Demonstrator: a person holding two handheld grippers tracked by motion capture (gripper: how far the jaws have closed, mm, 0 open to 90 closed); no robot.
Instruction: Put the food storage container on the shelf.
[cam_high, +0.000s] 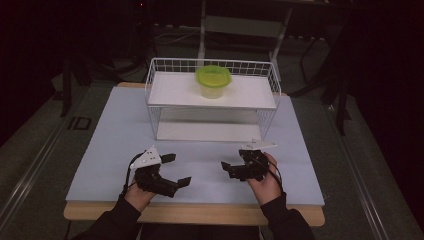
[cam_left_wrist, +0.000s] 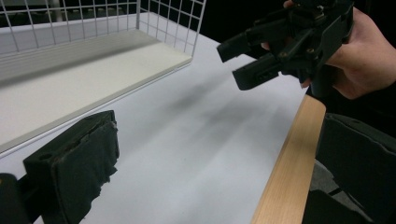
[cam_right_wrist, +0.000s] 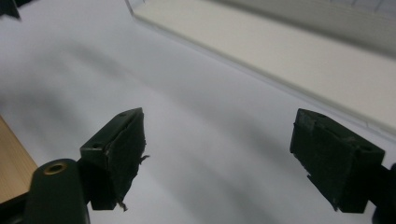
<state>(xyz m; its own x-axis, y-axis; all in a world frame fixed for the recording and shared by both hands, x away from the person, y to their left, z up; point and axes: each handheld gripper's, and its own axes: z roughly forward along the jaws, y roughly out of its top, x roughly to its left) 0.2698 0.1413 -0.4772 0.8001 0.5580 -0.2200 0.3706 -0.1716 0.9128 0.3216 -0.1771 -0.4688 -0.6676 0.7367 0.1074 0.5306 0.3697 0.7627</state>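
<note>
The left gripper (cam_high: 176, 170) and the right gripper (cam_high: 226, 167) are hovering low over the pale mat (cam_high: 115, 145), jaws spread wide and gripping nothing, tips pointing toward each other. Beyond both, a white wire rack (cam_high: 212, 95) is standing, carrying a green-lidded container (cam_high: 213, 81) on its upper shelf

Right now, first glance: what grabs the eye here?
The bright green lidded container stands out, sitting on the top shelf of the white wire rack at the far side of the table. Nearer the person, the left gripper and right gripper are held over the pale tabletop, jaws open, facing each other, holding nothing.
</note>
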